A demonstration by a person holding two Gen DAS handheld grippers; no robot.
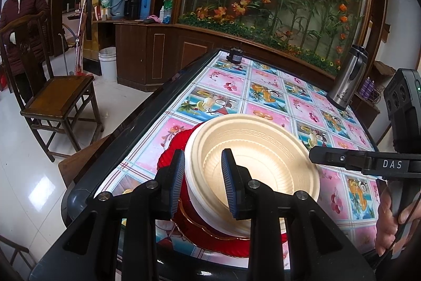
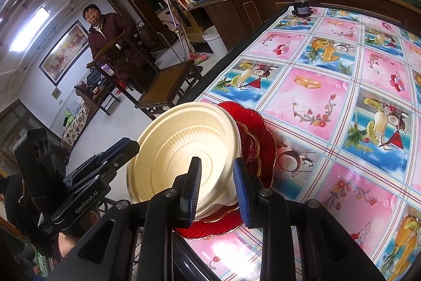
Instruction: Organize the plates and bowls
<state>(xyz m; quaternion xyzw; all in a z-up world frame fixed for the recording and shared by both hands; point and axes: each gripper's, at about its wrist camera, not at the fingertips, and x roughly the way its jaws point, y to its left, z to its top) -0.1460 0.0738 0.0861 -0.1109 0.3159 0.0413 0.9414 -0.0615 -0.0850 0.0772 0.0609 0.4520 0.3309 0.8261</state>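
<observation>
A cream ribbed bowl point(image 1: 252, 149) point(image 2: 179, 149) sits on a stack of red glass plates point(image 1: 173, 146) point(image 2: 257, 128) with gold rims, close to the table's near left edge. My left gripper point(image 1: 202, 173) straddles the bowl's left rim, one pad outside and one inside, shut on it. My right gripper point(image 2: 217, 175) straddles the right rim; its inner pad stands off the wall, so it is open. Each gripper shows in the other's view, the left gripper point(image 2: 123, 146) at the bowl's left rim and the right gripper point(image 1: 315, 156) at its right rim. The plates are partly hidden under the bowl.
The table wears a pink and blue fruit-print cloth point(image 1: 263, 94) point(image 2: 329, 102). A steel flask point(image 1: 347, 78) stands at the far right and a small dark device point(image 1: 235, 55) point(image 2: 302, 8) at the far corner. Left of the table are a wooden chair point(image 1: 60, 96) point(image 2: 168, 80) and a standing person point(image 1: 23, 17).
</observation>
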